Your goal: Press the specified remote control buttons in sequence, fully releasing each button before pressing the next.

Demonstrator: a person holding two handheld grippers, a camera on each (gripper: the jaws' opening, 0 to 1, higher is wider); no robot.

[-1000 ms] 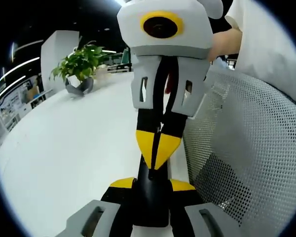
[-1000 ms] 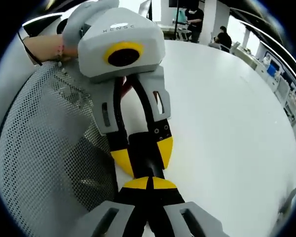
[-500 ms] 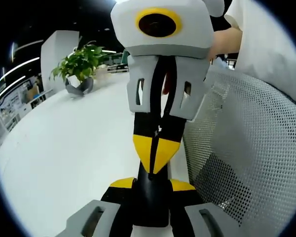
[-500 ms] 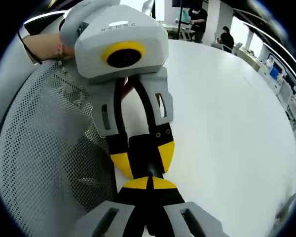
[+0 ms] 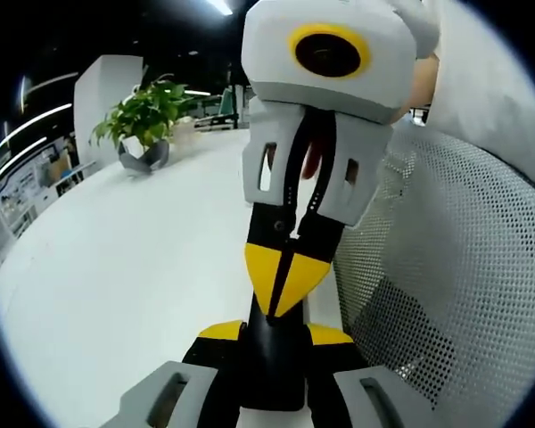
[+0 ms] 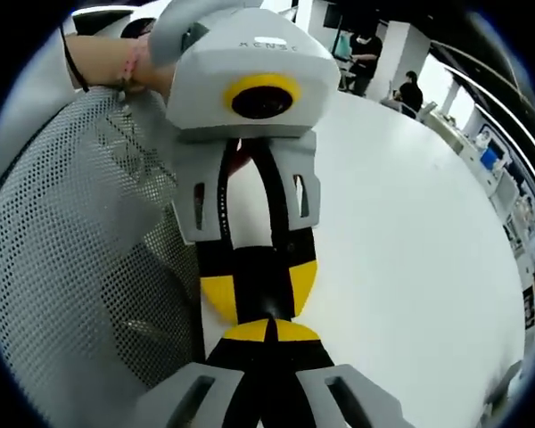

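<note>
Both shut, left hand-held gripper [image 5: 275, 333] (clamping remote [image 5: 272, 379])

My closed yellow tips [image 6: 267, 332] touch a black remote [image 6: 260, 287] gripped by the other gripper [image 6: 257, 299] ahead, mesh chair [image 6: 80, 267] alongside.

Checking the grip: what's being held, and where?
Left claw clamps a black remote near its end, between the yellow tips. Right claw is shut, holding nothing.

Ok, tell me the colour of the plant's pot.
Grey faceted pot, best in the left gripper view.
</note>
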